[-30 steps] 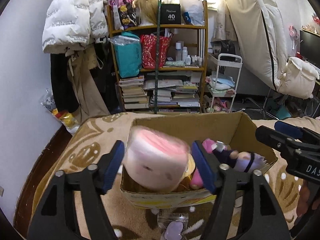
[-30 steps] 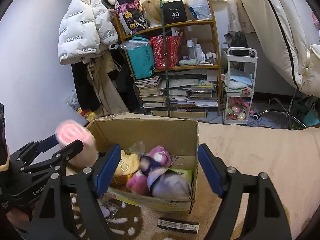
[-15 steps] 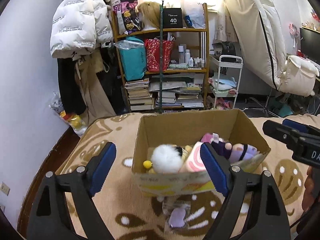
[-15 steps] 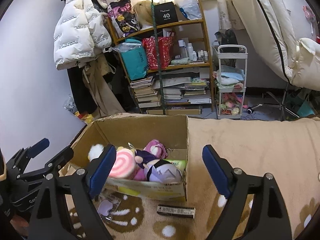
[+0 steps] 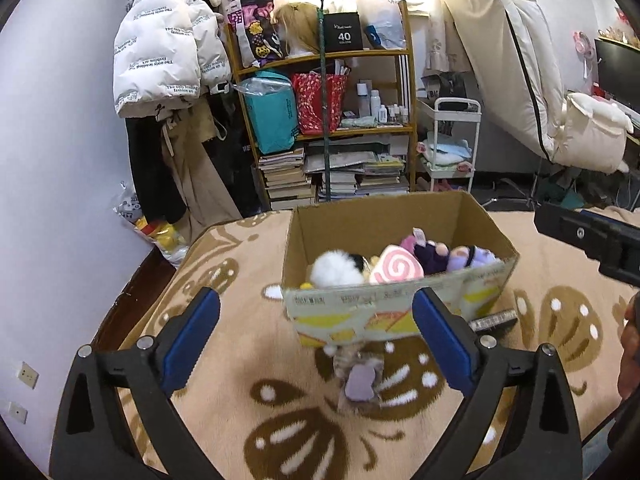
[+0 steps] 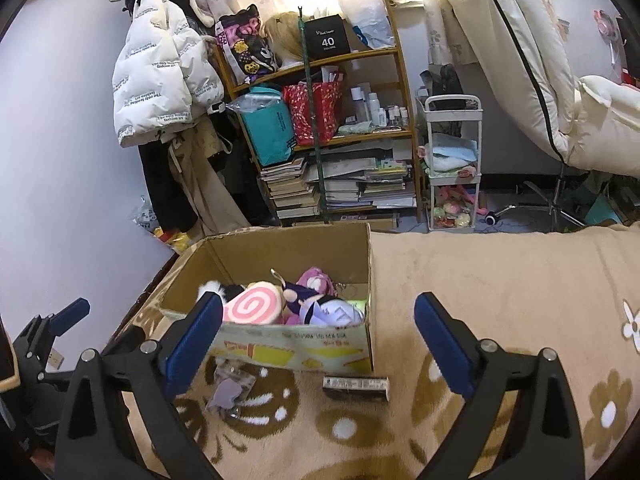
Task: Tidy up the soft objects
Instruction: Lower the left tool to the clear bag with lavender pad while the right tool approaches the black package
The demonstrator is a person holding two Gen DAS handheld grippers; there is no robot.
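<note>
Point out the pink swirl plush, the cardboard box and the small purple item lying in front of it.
pink swirl plush point(image 6: 256, 305), right wrist view, swirl face
cardboard box point(image 6: 304, 346), right wrist view, front wall
small purple item point(image 5: 361, 379), left wrist view, middle

We are reading "40" on the black box point(image 5: 343, 32) topping the shelf, and "The only leading fashion art" repeating across the white puffer jacket point(image 5: 158, 54).

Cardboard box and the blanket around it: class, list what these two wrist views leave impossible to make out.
- Cardboard box bottom: both views, hidden under piled plush toys.
- Small purple item before the box: left view, blurred.
- Dark flat packet: right view, print too small.
- Right gripper: left view, cut by edge.
</note>
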